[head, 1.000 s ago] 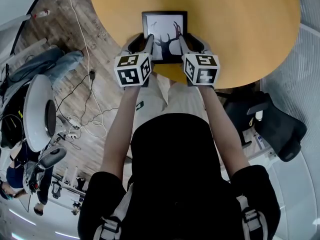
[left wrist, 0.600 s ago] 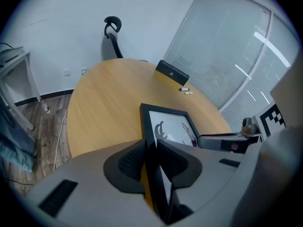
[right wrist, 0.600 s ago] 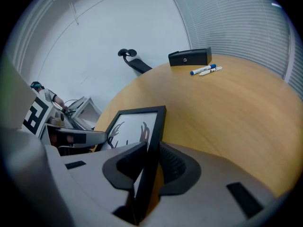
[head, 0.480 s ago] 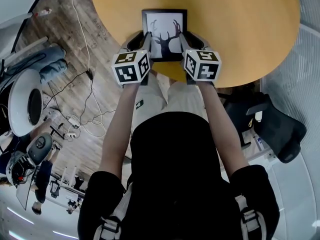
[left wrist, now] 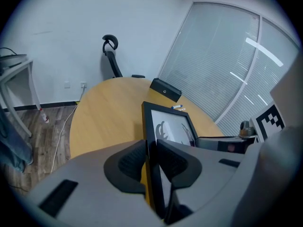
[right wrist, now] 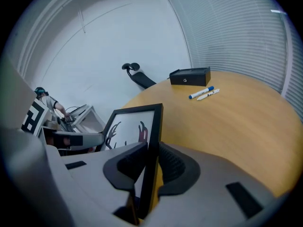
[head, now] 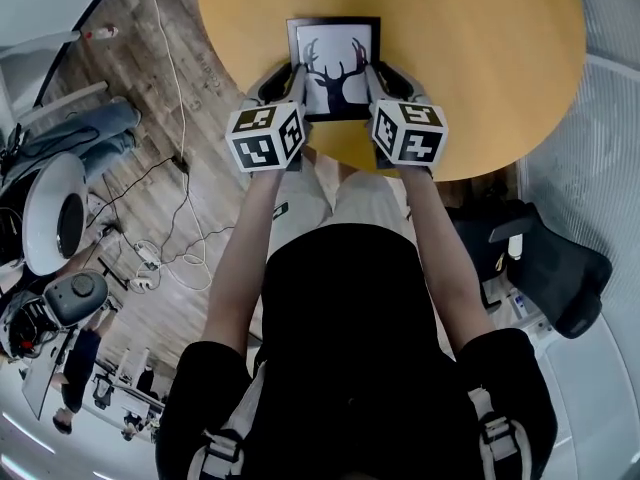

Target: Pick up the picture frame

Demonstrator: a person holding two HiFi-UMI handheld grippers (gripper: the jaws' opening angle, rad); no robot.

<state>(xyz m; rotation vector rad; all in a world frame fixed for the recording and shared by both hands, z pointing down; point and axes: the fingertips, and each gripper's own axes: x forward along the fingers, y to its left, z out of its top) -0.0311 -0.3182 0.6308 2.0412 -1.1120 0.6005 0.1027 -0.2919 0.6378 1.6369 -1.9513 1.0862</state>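
Head view: a second ago the tongs stood spread either side of the picture frame [head: 335, 66]. Now the left tongs [head: 297, 78] and right tongs [head: 372, 76] pinch its two side edges. The frame is a black rectangle around a white print of dark antlers, over the near part of the round, yellow wooden bench [head: 480, 58].

Left gripper view: the ribbed dark pads of the left tongs [left wrist: 152, 162] press on the frame's thin black edge [left wrist: 147, 126]. A black box [left wrist: 165, 89] lies farther along the bench.

Right gripper view: the right tongs [right wrist: 150, 167] are closing, the frame's edge [right wrist: 154, 141] between their pads and touching them. Two pens [right wrist: 201, 93] lie beside a black box [right wrist: 190, 76].
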